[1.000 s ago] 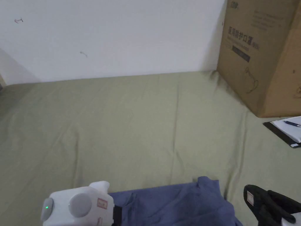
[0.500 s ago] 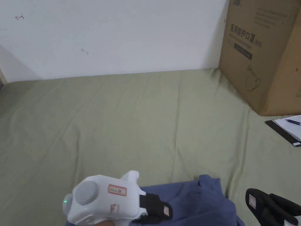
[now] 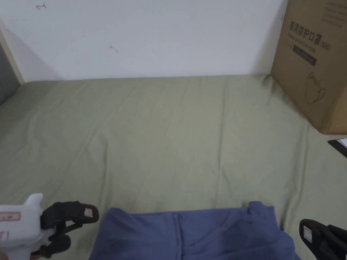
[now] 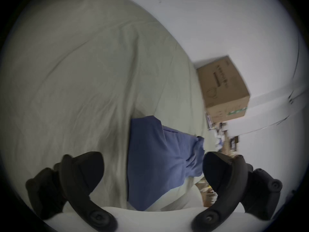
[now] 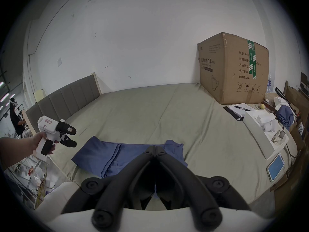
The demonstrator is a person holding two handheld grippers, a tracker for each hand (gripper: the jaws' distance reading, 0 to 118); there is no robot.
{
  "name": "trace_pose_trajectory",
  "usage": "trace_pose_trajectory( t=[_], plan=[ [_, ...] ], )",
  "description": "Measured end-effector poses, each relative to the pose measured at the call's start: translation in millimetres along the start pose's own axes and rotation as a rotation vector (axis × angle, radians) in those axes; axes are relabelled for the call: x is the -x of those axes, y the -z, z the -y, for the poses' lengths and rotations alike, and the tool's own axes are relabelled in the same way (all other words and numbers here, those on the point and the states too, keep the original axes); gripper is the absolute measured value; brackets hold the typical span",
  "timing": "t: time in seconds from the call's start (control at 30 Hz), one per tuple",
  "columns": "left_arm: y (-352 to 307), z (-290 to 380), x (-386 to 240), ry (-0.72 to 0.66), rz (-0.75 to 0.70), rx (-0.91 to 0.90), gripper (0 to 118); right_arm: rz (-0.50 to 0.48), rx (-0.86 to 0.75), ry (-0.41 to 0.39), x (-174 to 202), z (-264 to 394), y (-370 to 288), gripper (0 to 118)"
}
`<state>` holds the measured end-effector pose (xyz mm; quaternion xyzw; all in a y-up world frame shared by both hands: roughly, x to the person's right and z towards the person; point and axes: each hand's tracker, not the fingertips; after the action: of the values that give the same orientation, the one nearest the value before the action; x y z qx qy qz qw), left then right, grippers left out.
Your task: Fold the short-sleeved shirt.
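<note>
The blue shirt (image 3: 193,233) lies partly folded on the green sheet (image 3: 169,135) at six o'clock in the head view. The left gripper (image 3: 76,226) hangs off its eight o'clock side, jaws apart and holding nothing. The right gripper (image 5: 155,147) sits over the shirt's four o'clock edge, jaws closed together (tips meeting, no cloth visibly between them). A cardboard box (image 3: 315,64) stands at two o'clock.
</note>
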<state>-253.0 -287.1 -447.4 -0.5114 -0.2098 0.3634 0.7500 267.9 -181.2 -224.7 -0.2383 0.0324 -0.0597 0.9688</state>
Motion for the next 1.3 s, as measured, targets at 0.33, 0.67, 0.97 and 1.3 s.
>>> trace_pose_trajectory(
  t=[0.33,0.67,0.97,1.3],
  plan=[
    [83.8,9.6,22.3,-0.060,0.294,0.265,117,-0.063,0.082,0.013,34.7,-0.1,41.9,0],
    [84.4,6.5,-1.4,0.088,-0.040,0.208,11,-0.066,0.103,0.031,38.6,0.4,55.2,0],
    [-3.5,20.3,-115.7,0.850,-0.899,0.017,11,-0.081,0.039,0.028,25.0,-1.2,34.9,0],
    [83.0,47.7,-183.1,0.556,-0.524,0.149,11,-0.060,-0.011,0.101,-0.5,3.1,9.5,0]
  ],
)
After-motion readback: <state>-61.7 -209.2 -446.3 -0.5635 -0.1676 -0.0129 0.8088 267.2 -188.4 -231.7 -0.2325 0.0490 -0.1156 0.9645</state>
